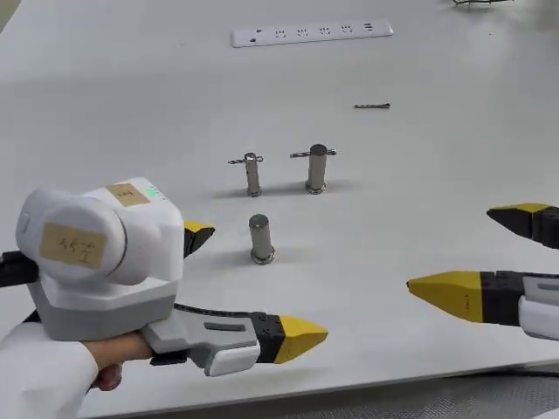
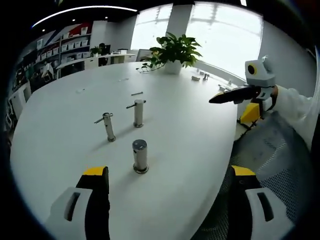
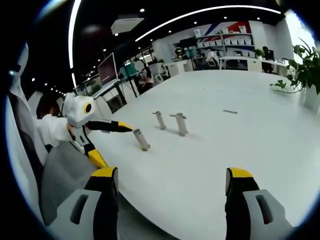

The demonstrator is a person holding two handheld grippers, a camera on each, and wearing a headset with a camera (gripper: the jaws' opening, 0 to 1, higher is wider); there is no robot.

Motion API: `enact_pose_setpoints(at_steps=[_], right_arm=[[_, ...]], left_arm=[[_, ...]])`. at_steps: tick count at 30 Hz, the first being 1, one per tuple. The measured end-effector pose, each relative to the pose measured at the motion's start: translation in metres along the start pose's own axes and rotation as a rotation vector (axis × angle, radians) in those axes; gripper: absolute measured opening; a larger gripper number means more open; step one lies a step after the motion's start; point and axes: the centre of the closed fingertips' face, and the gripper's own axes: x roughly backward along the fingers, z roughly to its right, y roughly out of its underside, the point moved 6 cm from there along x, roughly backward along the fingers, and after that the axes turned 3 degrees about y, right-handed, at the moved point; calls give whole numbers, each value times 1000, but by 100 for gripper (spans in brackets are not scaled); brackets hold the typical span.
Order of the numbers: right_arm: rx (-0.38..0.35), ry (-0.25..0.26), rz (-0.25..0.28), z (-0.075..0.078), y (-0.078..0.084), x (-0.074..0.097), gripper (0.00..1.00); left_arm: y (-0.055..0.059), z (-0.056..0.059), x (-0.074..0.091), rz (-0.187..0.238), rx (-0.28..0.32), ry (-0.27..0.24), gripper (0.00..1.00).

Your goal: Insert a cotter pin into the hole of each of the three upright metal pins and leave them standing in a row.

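Bare pin (image 1: 260, 238) just ahead of left gripper (image 1: 266, 281), jaws apart

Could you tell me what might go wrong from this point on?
1. The loose cotter pin is thin and lies flat, far across the table; it may slip from the right tongs.
2. The bare pin stands unsupported, so pushing a cotter in could topple it.
3. The two finished pins stand close behind; open left tongs could knock them.

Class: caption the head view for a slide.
Thinner rear pin and thicker rear pin fitted, front pin bare, spare cotter pin beyond.
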Motion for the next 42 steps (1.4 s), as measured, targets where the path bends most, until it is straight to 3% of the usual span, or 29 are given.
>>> enact_pose_setpoints(at_steps=[3,8,11,15,20,24,34,37,42], right_arm=[[15,5,-6,2,-1,1,87],[69,28,-78,14,4,3,85],[116,24,-102,19,-2,4,84],[214,6,-163,29,-11,0,82],[295,-49,-197,36,-24,-11,80],[437,-83,-281,47,-40,-23,77],[545,-209,-352,76,-67,-69,71],[599,-211,-407,88,-71,-81,65],[634,-212,-432,107,-87,-100,60]], left_arm=[[-1,-4,6,7,10,-14,99],[-4,-9,18,22,28,-18,99],[-8,-12,28,59,39,-22,99],[-10,-14,39,87,48,-11,99],[-9,-10,48,96,60,31,99],[-5,-6,53,94,55,39,99],[-5,2,56,117,71,47,99],[-4,3,58,116,71,46,99],[-3,5,60,108,74,39,99]])
